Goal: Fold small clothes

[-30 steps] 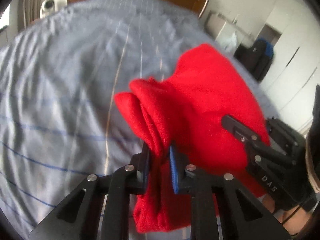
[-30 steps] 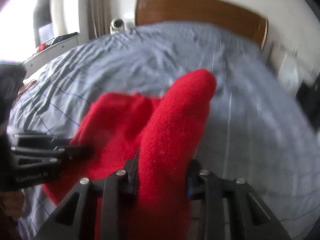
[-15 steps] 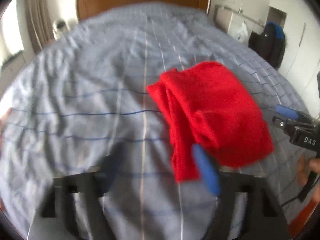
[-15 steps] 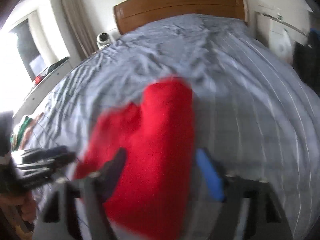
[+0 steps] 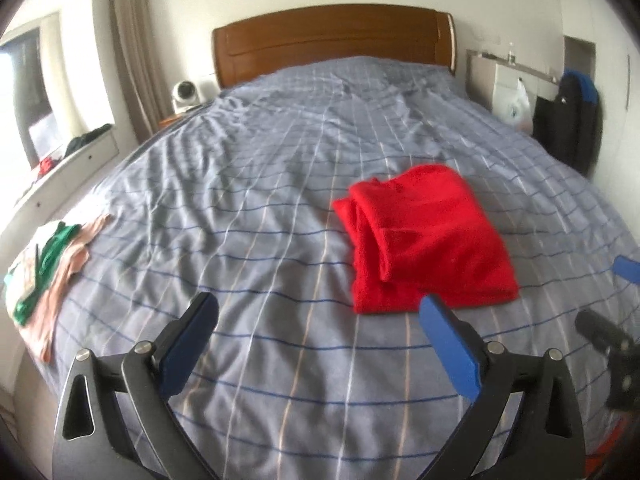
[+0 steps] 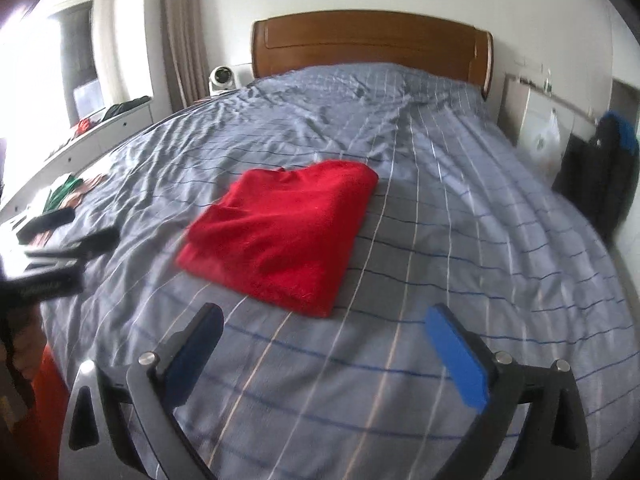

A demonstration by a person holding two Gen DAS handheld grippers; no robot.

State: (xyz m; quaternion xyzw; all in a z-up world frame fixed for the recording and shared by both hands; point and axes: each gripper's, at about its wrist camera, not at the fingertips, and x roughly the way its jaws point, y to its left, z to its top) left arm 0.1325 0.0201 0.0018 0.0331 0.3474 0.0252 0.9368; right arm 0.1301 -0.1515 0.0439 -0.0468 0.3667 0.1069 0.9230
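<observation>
Looking down both grippers, I saw the red garment (image 5: 428,236) folded into a fleecy rectangle on the striped blue bedspread (image 5: 248,208), its long axis running toward the headboard (image 5: 332,40). My left gripper (image 5: 320,336) and right gripper (image 6: 324,344) hung above the bedspread, jaws wide apart, holding nothing.

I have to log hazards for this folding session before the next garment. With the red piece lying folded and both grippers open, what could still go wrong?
The red garment lies folded, but its left edge shows loose bunched layers, so a nudge may undo the fold. The unfolded pile sits at the bed's left edge and could slide off when grabbed. The wrinkled bedspread might get pinched by the left gripper or right gripper together with the next garment.
</observation>
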